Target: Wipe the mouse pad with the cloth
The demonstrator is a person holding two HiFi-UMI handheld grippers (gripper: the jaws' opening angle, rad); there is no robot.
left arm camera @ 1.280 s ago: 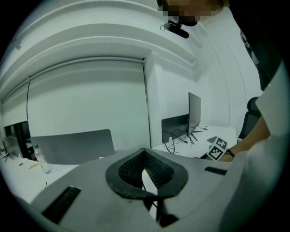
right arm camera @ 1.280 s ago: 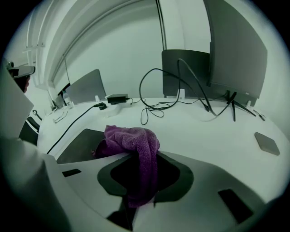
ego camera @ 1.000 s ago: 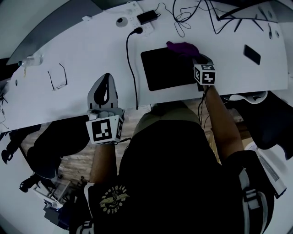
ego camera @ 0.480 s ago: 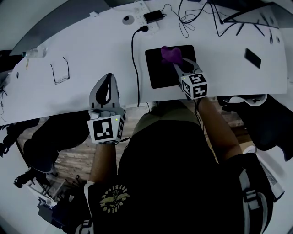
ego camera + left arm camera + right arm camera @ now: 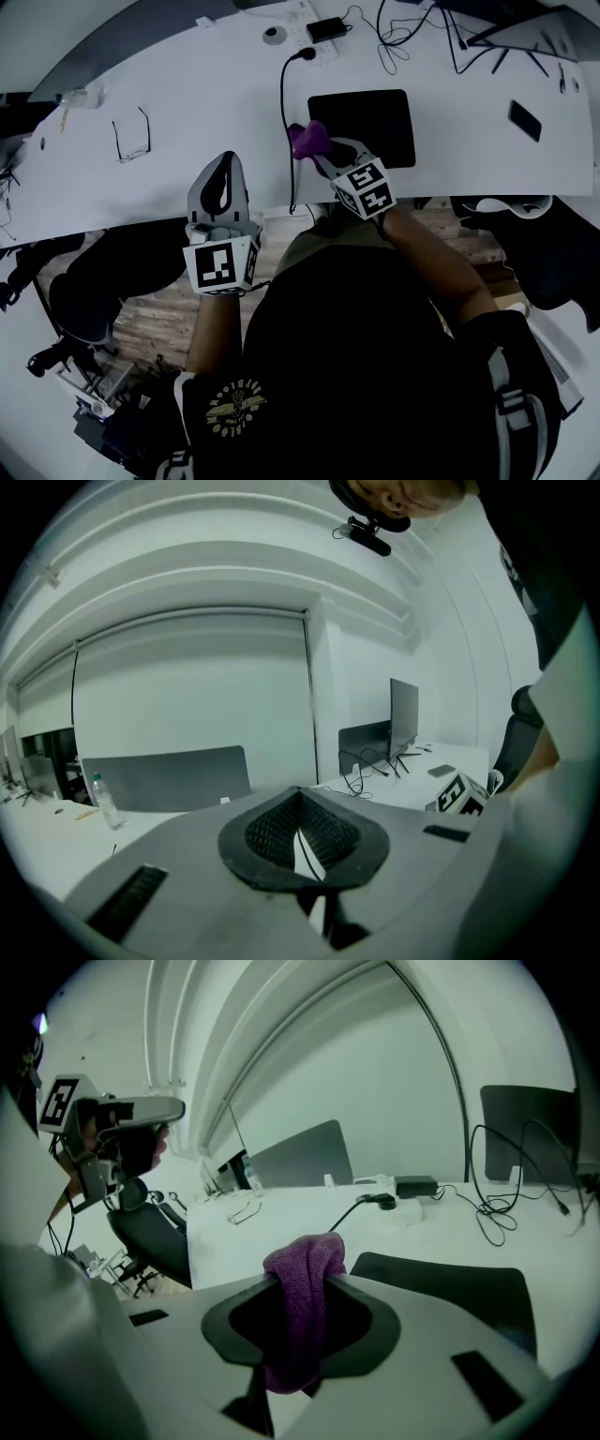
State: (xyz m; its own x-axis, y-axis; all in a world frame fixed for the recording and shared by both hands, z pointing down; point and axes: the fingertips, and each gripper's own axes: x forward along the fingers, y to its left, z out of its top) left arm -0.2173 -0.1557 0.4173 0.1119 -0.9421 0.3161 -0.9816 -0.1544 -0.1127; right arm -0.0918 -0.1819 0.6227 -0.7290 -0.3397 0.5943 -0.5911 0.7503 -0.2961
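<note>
A: right gripper (image 5: 320,153) state?
B: pinching the cloth (image 5: 298,1302); purple, folded between the jaws; a lump pokes out above them and a tail hangs below.
A: where is it vs the pad (image 5: 362,126)?
B: head view: cloth is at the pad's left edge, near its lower left corner, about centre of the frame; can't tell if it touches the pad; pad is black, flat on the table (image 5: 187,103), upper centre-right; in the right gripper view the pad lies right of the cloth.
A: left gripper (image 5: 223,167)?
B: jaws pressed together, nothing between them; only a thin pale slit shows in the left gripper view; it's over the table's near edge, left of centre, well apart from the pad.
A: anything else on the table?
B: black cable (image 5: 282,103) runs just left of the pad up to a plug (image 5: 302,54) at top centre; glasses (image 5: 131,141) upper left; bottle (image 5: 80,97) further left; phone (image 5: 527,120) upper right; loose wires (image 5: 412,28) along the top.
</note>
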